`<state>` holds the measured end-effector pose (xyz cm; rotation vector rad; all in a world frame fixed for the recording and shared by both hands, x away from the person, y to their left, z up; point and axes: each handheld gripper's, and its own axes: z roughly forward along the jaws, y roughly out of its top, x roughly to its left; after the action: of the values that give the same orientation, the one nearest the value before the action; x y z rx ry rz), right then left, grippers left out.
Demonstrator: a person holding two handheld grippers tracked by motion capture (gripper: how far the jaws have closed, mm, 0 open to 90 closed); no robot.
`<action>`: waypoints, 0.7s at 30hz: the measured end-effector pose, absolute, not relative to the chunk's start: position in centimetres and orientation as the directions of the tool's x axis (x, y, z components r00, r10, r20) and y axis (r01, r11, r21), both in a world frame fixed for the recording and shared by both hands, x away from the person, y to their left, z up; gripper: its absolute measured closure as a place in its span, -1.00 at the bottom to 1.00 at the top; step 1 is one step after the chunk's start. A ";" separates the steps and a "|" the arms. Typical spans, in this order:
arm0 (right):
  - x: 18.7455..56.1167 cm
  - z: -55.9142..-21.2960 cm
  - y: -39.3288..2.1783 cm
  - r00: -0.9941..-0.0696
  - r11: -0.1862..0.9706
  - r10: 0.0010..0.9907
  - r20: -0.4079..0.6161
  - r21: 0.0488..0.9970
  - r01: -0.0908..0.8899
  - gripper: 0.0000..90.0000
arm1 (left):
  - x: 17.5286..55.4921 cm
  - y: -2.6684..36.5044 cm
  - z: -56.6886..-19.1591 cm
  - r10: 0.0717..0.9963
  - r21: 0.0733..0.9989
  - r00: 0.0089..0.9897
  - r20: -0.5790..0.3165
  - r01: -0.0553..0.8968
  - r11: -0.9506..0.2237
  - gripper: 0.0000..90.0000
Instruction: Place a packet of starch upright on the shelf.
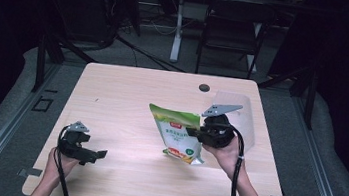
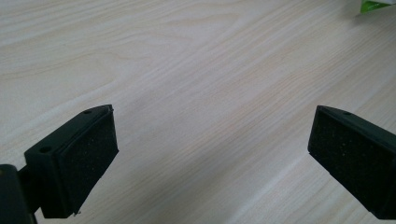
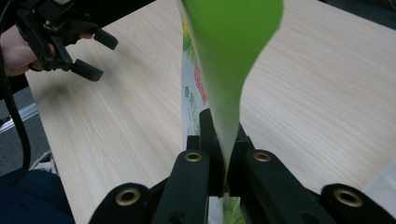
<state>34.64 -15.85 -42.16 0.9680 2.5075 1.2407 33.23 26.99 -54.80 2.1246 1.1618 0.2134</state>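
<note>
Light wooden table [image 1: 127, 97] fills the centre of the high view; a small dark round grommet [image 1: 204, 87] sits near its far edge, right of centre. A clear plastic sheet or bag [image 1: 244, 109] lies at the table's right side. Beyond the far edge, upper centre, stands a black folding chair [image 1: 231, 29], with a white desk leg [image 1: 178, 28] to its left.

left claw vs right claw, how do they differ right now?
The left claw has its jaws spread wide with nothing between them; the right claw is shut on the edge of a green pouch. The left claw sits low over the table near its front left; the right claw holds the pouch lifted at centre right. Both are hand-held, black, with trailing cables.
</note>
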 end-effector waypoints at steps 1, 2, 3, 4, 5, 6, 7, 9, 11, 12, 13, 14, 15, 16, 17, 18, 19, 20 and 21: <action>34.7 -41.9 -15.9 -0.770 0.441 0.628 0.113 0.764 0.472 1.00 | 33.2 27.0 -54.8 0.792 0.644 0.584 -0.177 0.677 -0.356 -0.97; 34.7 -41.9 -15.9 -0.770 0.441 0.628 0.113 0.764 0.472 1.00 | 33.2 27.0 -54.8 0.792 0.644 0.584 -0.177 0.677 -0.356 -0.97; 35.0 -41.2 -16.1 -0.769 0.439 0.630 0.104 0.770 0.464 1.00 | 33.2 27.0 -54.8 0.792 0.645 0.585 -0.177 0.677 -0.356 -0.97; 35.0 -41.0 -16.2 -0.768 0.438 0.632 0.102 0.771 0.463 1.00 | 33.2 27.0 -54.8 0.792 0.645 0.584 -0.176 0.676 -0.356 -0.97; 35.2 -40.7 -16.3 -0.767 0.432 0.634 0.103 0.775 0.461 1.00 | 33.2 27.0 -54.8 0.792 0.648 0.584 -0.176 0.675 -0.354 -0.97; 35.2 -40.7 -16.3 -0.767 0.432 0.634 0.103 0.775 0.461 1.00 | 33.2 27.0 -54.8 0.792 0.648 0.584 -0.176 0.675 -0.354 -0.97; 35.3 -40.4 -16.4 -0.766 0.430 0.635 0.100 0.777 0.459 1.00 | 33.2 27.1 -54.8 0.792 0.645 0.585 -0.175 0.676 -0.356 -0.97; 35.7 -39.7 -16.9 -0.759 0.424 0.644 0.091 0.783 0.454 1.00 | 33.2 27.1 -54.8 0.793 0.646 0.584 -0.174 0.675 -0.355 -0.97; 36.0 -39.2 -17.2 -0.756 0.421 0.649 0.089 0.785 0.454 1.00 | 33.2 27.0 -54.8 0.792 0.646 0.584 -0.175 0.676 -0.355 -0.97; 36.1 -38.9 -17.3 -0.754 0.418 0.651 0.089 0.787 0.454 1.00 | 33.3 27.1 -54.8 0.791 0.646 0.586 -0.177 0.676 -0.356 -0.97; 36.3 -38.7 -17.5 -0.753 0.415 0.652 0.091 0.787 0.455 1.00 | 33.3 27.0 -54.8 0.791 0.645 0.585 -0.177 0.676 -0.356 -0.97; 36.3 -38.7 -17.5 -0.753 0.415 0.652 0.091 0.787 0.455 1.00 | 33.3 27.0 -54.8 0.791 0.645 0.585 -0.177 0.676 -0.356 -0.97; 36.4 -38.5 -17.6 -0.750 0.412 0.655 0.092 0.789 0.456 1.00 | 33.3 27.0 -54.8 0.791 0.645 0.586 -0.177 0.676 -0.356 -0.97; 36.7 -38.1 -17.9 -0.748 0.416 0.658 0.081 0.789 0.452 1.00 | 33.3 27.0 -54.8 0.791 0.645 0.585 -0.178 0.677 -0.356 -0.97; 36.8 -37.9 -18.0 -0.744 0.411 0.663 0.082 0.791 0.454 1.00 | 33.3 27.0 -54.8 0.791 0.644 0.584 -0.180 0.678 -0.354 -0.97; 36.8 -37.8 -18.2 -0.743 0.412 0.664 0.078 0.791 0.452 1.00 | 33.3 27.0 -54.8 0.792 0.644 0.584 -0.180 0.678 -0.354 -0.97; 36.9 -37.7 -18.3 -0.742 0.412 0.666 0.075 0.793 0.450 1.00 | 33.3 27.0 -54.8 0.790 0.644 0.586 -0.180 0.678 -0.356 -0.97; 37.0 -37.5 -18.5 -0.740 0.410 0.668 0.075 0.793 0.450 1.00 | 33.3 27.0 -54.8 0.790 0.643 0.586 -0.179 0.678 -0.357 -0.97; 37.1 -37.4 -18.6 -0.740 0.408 0.669 0.074 0.795 0.448 1.00 | 33.3 27.0 -54.8 0.790 0.644 0.586 -0.179 0.677 -0.356 -0.97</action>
<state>37.14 -18.62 -37.42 0.9795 2.4097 1.2421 33.28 27.01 -54.81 2.1243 1.1602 0.2103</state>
